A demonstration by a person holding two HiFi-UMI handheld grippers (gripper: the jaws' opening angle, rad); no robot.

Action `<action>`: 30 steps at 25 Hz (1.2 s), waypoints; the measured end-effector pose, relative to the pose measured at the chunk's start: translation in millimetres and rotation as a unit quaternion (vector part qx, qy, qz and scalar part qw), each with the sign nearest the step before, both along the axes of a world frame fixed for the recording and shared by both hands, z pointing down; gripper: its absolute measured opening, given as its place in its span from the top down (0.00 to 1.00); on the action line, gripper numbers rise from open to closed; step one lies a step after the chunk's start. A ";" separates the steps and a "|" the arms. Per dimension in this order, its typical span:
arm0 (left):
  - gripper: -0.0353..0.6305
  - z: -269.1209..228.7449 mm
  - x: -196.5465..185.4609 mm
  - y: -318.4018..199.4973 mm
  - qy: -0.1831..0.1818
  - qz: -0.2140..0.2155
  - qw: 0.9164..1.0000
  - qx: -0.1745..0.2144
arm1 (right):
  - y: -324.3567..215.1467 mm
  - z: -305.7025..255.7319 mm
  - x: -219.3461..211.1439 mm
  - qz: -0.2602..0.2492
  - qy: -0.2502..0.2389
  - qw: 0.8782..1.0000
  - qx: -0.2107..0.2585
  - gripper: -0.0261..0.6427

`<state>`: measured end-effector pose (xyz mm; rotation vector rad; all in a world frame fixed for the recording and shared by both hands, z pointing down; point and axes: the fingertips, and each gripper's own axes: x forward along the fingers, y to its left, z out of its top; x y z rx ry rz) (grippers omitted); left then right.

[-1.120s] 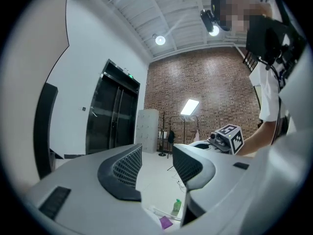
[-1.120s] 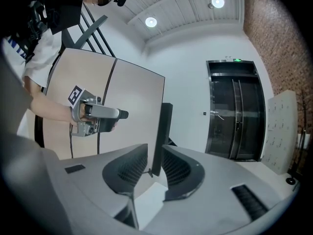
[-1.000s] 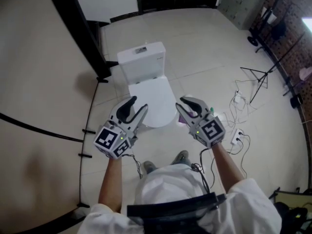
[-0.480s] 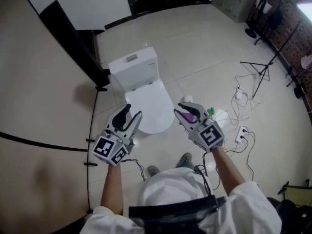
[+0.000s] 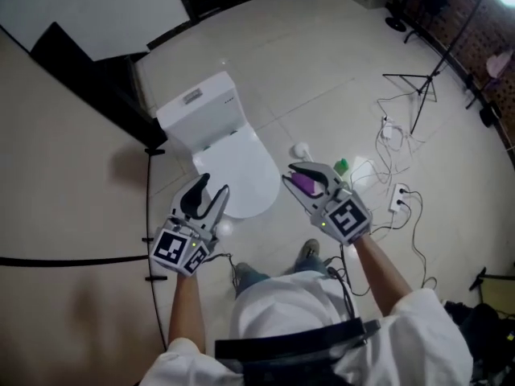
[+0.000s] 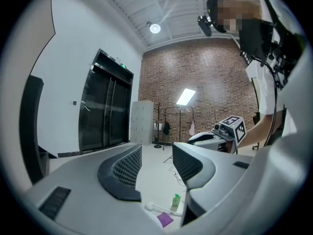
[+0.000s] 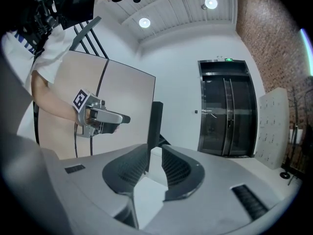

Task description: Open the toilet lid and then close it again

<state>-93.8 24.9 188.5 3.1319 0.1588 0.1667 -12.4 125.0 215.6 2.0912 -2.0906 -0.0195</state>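
A white toilet [image 5: 229, 163] stands on the tiled floor with its lid [image 5: 241, 175] lying flat and shut, and its tank [image 5: 197, 107] behind it. My left gripper [image 5: 211, 191] hovers at the bowl's front left, open and empty; in the left gripper view its jaws [image 6: 156, 163] stand well apart. My right gripper [image 5: 296, 175] hangs to the right of the bowl, clear of it. In the right gripper view its jaws [image 7: 154, 158] are only narrowly open, with nothing between them, and the tank [image 7: 155, 161] shows through the gap.
On the floor right of the toilet lie a white brush [image 5: 299, 149], a green bottle [image 5: 341, 166] and a purple cloth [image 6: 165, 219]. Cables and a power strip [image 5: 396, 198] lie further right, near a folding stand [image 5: 422, 87]. A black-framed panel [image 5: 96, 79] stands at the left.
Both grippers have drifted back from the lid's sides to the front of the bowl, and the view has swung round. The lid stays down and the jaws look unchanged.
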 end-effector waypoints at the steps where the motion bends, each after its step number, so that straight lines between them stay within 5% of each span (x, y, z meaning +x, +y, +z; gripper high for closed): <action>1: 0.66 0.1 -1.4 -3.9 0.001 0.008 1.000 -0.001 | -3.0 -0.2 -3.4 0.005 0.003 1.000 -0.002 0.83; 5: 0.66 7.1 -22.6 -35.9 0.001 0.046 0.999 0.007 | -27.2 2.1 -28.1 0.036 0.008 0.999 -0.004 0.83; 10: 0.66 31.0 -66.4 -112.3 -0.001 0.105 0.992 0.065 | -79.4 19.2 -64.1 0.118 -0.001 0.993 -0.026 0.83; 15: 0.66 72.5 -104.3 -168.3 -0.055 0.166 0.978 0.114 | -118.9 38.4 -112.5 0.192 -0.026 0.981 -0.030 0.83; 21: 0.66 131.9 -113.4 -176.9 -0.089 0.205 0.964 0.143 | -130.8 79.9 -140.0 0.201 -0.002 0.976 -0.080 0.83; 30: 0.66 269.3 -118.9 -154.4 -0.119 0.215 0.959 0.140 | -125.9 269.7 -171.3 0.131 0.103 0.960 -0.227 0.83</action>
